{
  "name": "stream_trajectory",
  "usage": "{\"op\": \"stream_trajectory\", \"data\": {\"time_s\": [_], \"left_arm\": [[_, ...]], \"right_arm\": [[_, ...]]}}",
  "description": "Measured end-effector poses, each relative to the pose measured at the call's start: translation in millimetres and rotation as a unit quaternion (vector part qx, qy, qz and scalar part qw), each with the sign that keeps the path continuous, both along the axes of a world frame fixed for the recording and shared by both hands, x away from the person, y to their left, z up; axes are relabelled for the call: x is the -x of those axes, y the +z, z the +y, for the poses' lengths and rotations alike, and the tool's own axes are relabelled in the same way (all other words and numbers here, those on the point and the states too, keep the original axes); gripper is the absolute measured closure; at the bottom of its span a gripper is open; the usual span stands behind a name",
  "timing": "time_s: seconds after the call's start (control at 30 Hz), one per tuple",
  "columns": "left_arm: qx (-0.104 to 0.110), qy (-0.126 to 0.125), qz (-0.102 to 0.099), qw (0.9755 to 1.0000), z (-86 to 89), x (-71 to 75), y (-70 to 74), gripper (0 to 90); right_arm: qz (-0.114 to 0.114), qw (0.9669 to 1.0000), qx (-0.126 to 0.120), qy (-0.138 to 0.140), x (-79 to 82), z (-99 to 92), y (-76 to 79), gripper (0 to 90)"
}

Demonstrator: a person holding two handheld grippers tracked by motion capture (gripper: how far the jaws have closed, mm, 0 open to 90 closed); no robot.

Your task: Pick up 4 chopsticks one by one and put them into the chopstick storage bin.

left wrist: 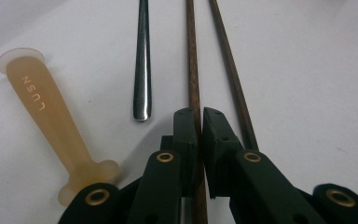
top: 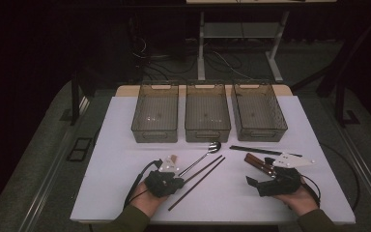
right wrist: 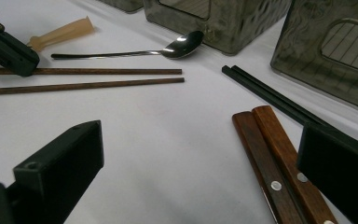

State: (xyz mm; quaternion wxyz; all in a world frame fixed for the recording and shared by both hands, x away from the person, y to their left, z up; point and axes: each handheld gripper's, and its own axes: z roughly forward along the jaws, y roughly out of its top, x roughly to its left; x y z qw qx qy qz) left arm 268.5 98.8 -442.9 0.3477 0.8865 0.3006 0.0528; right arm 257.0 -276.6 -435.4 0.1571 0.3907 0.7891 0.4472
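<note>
So the left gripper [left wrist: 200, 122] is pinched tight on one brown chopstick [left wrist: 193, 70] lying on the white table [left wrist: 307, 70] beside the spoon [left wrist: 141, 70]. Grasp step; next probably lifting toward a bin [top: 207, 112]. Right gripper [right wrist: 200, 158] gapes empty.

You have two thin brown wooden chopsticks [top: 200, 175] lying flat on the white table, side by side and nearly parallel, running on a slant from near the front edge up toward the spoon. One chopstick [left wrist: 194, 70] passes between your left tool's closed tips; the other chopstick [left wrist: 230, 70] lies free just beside it, slightly splayed away at the far end
</note>
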Motion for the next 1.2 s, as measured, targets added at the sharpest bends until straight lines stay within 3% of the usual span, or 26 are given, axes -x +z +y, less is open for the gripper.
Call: {"op": "stream_trajectory", "data": {"time_s": [0.2,0.33,0.63,0.73,0.93,1.2], "left_arm": [[-0.001,0.008,0.001,1.0,0.7,-0.2,1.2,84.5],[0.005,0.002,-0.004,1.0,1.8,-0.1,3.8,84.6],[0.026,-0.026,-0.021,0.9991,4.7,-1.9,12.9,84.5],[0.03,-0.031,-0.023,0.9988,6.2,-4.0,14.3,84.5],[0.044,-0.031,-0.014,0.9984,7.0,-6.6,18.0,84.5],[0.058,-0.04,-0.022,0.9973,11.5,-12.1,27.4,84.4]], "right_arm": [[0.011,0.9999,-0.002,0.003,-1.0,4.9,-5.3,0.5],[0.012,0.9999,0.004,0.008,-1.3,8.5,-7.4,0.5],[0.005,1.0,0.001,0.001,1.8,-5.3,-3.5,0.5],[0.001,0.9994,0.026,0.021,2.3,-1.8,-5.7,0.5],[0.003,0.9993,0.022,0.03,2.7,1.3,-5.7,0.5],[0.007,0.9996,0.018,0.022,2.7,2.9,-6.0,0.5]]}}
